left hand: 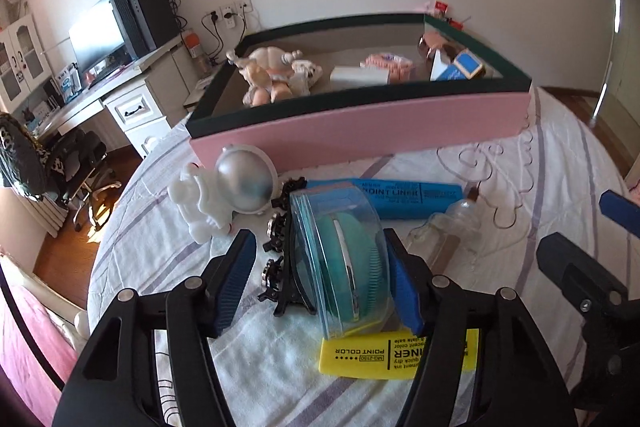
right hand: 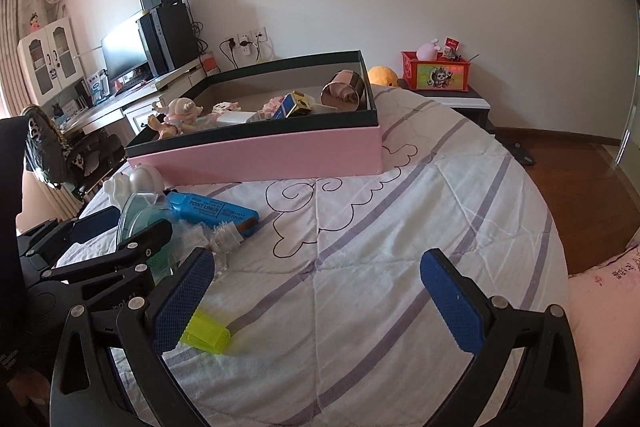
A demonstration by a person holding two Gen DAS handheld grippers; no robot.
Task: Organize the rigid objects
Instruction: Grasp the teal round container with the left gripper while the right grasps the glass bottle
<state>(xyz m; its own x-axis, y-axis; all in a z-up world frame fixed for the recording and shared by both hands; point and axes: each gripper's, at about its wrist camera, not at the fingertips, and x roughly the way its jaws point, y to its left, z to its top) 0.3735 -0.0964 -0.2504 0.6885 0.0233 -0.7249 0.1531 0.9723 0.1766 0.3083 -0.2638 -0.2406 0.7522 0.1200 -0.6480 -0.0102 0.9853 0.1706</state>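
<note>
Left gripper (left hand: pixel 320 279) half-spread around clear plastic case (left hand: pixel 340 263) holding teal brush, right pad touching, left pad apart. Right gripper (right hand: pixel 316 303) wide, empty.

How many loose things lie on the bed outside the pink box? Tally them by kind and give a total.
Markers: 2, the blue marker and the yellow marker
Astronaut figurine: 1
Clear case with a teal item inside: 1
Glass bottle: 1
Black hair clip: 1, as far as the view shows
Total: 6
</note>
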